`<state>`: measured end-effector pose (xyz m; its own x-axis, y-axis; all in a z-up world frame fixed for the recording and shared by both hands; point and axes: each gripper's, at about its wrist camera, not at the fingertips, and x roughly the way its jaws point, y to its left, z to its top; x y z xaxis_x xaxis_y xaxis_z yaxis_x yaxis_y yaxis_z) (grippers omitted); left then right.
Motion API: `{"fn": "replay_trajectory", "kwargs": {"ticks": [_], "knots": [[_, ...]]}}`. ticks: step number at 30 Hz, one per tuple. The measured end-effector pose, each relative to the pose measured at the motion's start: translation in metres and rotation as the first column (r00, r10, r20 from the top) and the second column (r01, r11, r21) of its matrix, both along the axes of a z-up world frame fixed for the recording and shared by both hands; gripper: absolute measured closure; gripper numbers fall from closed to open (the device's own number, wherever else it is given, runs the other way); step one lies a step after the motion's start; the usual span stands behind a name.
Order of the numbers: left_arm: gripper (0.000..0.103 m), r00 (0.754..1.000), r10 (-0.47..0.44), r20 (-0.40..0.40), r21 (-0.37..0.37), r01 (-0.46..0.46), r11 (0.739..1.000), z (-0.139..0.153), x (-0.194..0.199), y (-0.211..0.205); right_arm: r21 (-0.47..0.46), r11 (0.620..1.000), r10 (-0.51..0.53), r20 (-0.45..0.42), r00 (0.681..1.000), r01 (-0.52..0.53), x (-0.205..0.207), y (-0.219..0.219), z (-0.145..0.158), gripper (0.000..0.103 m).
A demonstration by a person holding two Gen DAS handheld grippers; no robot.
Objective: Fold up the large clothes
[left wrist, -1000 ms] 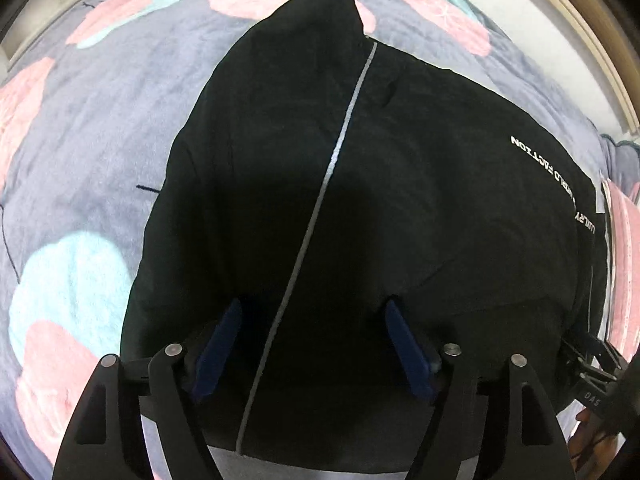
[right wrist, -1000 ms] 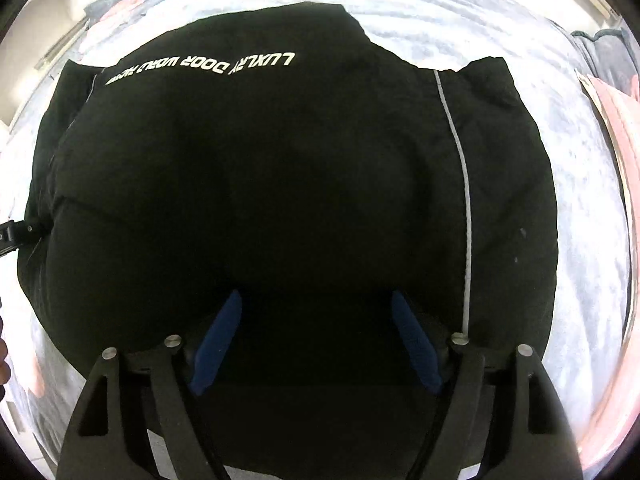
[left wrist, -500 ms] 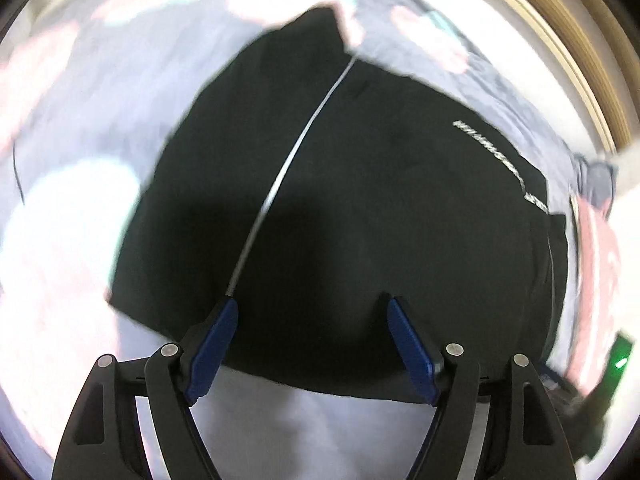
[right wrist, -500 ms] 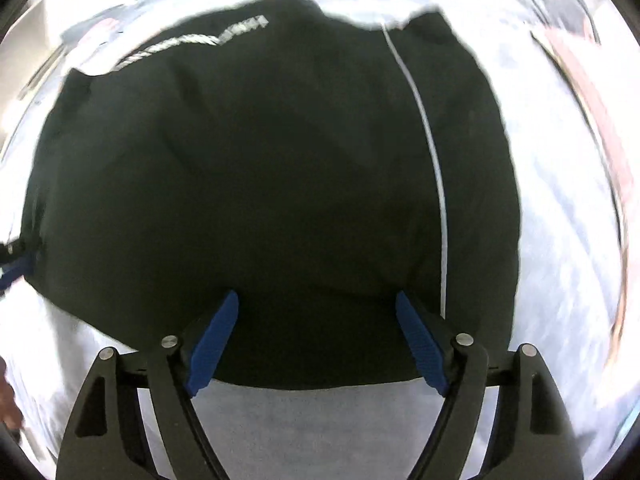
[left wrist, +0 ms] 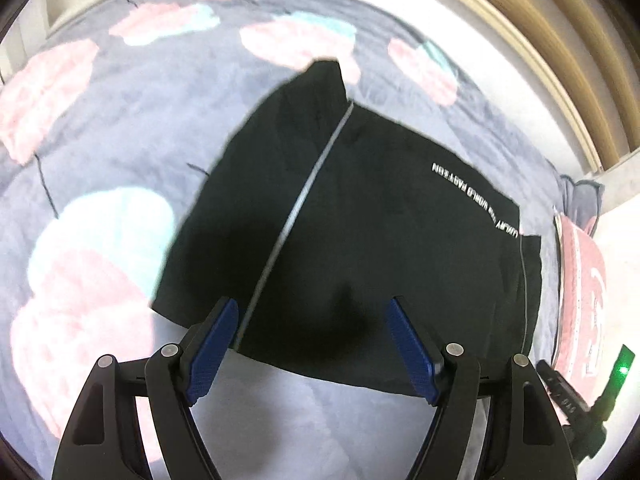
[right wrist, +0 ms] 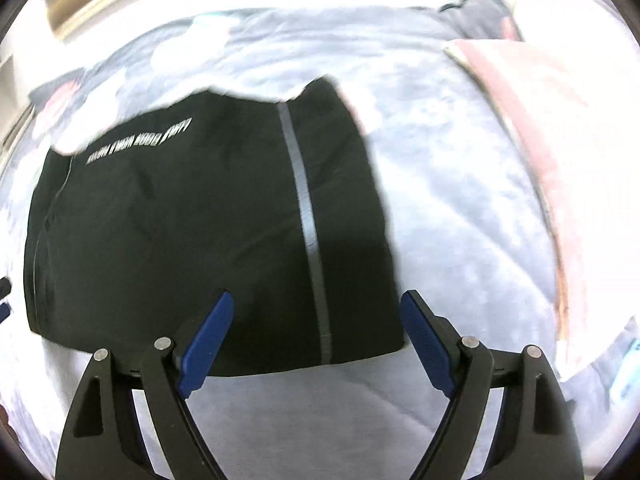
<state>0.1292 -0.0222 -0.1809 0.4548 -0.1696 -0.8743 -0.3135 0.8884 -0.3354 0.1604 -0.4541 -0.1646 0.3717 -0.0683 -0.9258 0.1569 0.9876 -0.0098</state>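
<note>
A black garment [left wrist: 360, 220] with a grey stripe and white lettering lies folded into a compact rectangle on the bed; it also shows in the right wrist view [right wrist: 200, 232]. My left gripper [left wrist: 312, 320] is open and empty, raised over the garment's near edge. My right gripper [right wrist: 316, 314] is open and empty, raised over the near edge at the stripe side. Neither gripper touches the cloth.
The bed has a grey blanket [left wrist: 120, 128] with pink and mint blotches. A pink folded cloth [left wrist: 580, 280] lies at the right, also seen in the right wrist view [right wrist: 560, 128]. A wooden bed frame [left wrist: 540, 40] runs along the far side. The other gripper's body [left wrist: 588, 408] shows at lower right.
Both grippers have pulled back and up from the garment; the blanket now shows between the fingers and the garment's near edge. The garment stays in place.
</note>
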Motion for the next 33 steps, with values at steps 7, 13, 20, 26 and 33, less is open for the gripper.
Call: {"fn": "replay_trajectory", "kwargs": {"ticks": [7,13,20,26,33], "knots": [[0.025,0.999,-0.022,0.038,0.041,0.021,0.999,0.013,0.005,0.02,0.028,0.994,-0.106,0.033,0.994,0.106,0.004,-0.04,0.016,0.016],[0.025,0.996,-0.045,0.072,0.058,0.041,0.997,0.028,0.039,0.048,0.065,0.984,-0.167,0.04,0.985,0.164,0.023,-0.066,0.01,0.016],[0.025,0.996,-0.071,0.053,0.018,0.071,0.997,0.02,0.084,0.071,0.062,0.991,-0.12,0.033,0.992,0.118,0.05,-0.069,0.0,0.016],[0.025,0.992,-0.129,0.001,0.006,0.129,0.992,-0.01,0.107,0.073,0.151,0.988,-0.016,-0.005,1.0,0.017,0.077,-0.059,-0.025,0.016],[0.025,0.996,-0.08,0.028,-0.266,0.085,0.96,-0.056,0.127,0.102,0.219,0.976,0.009,-0.033,0.999,-0.001,0.101,-0.06,-0.064,0.016]]}}
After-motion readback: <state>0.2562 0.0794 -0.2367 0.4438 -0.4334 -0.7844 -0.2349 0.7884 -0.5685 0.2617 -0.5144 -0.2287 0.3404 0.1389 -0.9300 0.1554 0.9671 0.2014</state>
